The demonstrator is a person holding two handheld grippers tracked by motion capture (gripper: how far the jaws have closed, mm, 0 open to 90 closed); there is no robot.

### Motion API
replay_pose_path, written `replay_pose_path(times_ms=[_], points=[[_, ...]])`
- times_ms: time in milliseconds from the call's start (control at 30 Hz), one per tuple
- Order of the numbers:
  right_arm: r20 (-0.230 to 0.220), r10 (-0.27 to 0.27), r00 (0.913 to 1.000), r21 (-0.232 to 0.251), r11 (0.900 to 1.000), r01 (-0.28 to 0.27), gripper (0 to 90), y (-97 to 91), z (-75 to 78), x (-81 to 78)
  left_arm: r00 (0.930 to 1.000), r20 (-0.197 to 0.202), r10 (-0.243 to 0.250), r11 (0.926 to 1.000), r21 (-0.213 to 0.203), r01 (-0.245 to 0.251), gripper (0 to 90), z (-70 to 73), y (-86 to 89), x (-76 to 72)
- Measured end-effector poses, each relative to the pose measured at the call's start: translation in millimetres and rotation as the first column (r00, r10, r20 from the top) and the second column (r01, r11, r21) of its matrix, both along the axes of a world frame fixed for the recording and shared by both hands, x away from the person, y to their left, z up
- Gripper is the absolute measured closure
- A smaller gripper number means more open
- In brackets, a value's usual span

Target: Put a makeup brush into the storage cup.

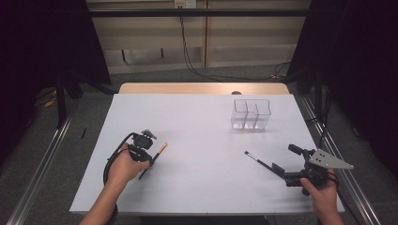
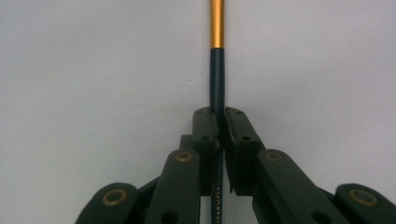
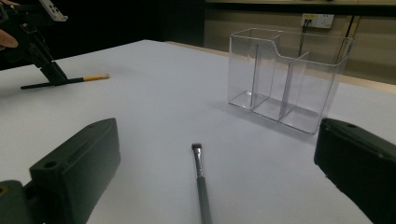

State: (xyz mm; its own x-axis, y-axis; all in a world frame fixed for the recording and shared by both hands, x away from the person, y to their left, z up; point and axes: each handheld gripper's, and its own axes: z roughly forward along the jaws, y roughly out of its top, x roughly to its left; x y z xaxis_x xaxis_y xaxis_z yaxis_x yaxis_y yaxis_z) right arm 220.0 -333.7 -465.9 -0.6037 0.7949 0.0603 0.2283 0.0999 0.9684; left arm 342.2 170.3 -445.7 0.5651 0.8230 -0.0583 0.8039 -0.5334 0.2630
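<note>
In the left gripper view my left gripper is shut on the dark handle of a makeup brush, whose gold ferrule points away over the white table. From above, that gripper and its brush sit at the table's left. My right gripper rests at the right, open. A black flat-tipped brush lies on the table before it. In the right gripper view this brush lies between the wide jaws of the right gripper, untouched.
A clear plastic organizer with several compartments stands upright at the back right of the white table. It looks empty in the right gripper view. A wooden edge runs along the table's far side.
</note>
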Motion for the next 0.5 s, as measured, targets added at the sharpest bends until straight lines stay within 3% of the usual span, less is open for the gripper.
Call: replay_pose_path(times_ms=[200,500], points=[[0.000,0.001,1.0000,0.001,1.0000,-0.001,0.0,-0.1,-0.1,0.0,0.9991,-0.041,0.011,0.9996,-0.025,-0.012,83.3,0.5,1.2,-0.1],[-0.001,0.004,1.0000,-0.001,1.0000,-0.004,0.0,0.9,-0.5,0.5,0.9980,-0.064,0.002,1.0000,-0.006,-0.003,82.2,2.1,4.5,-0.9]])
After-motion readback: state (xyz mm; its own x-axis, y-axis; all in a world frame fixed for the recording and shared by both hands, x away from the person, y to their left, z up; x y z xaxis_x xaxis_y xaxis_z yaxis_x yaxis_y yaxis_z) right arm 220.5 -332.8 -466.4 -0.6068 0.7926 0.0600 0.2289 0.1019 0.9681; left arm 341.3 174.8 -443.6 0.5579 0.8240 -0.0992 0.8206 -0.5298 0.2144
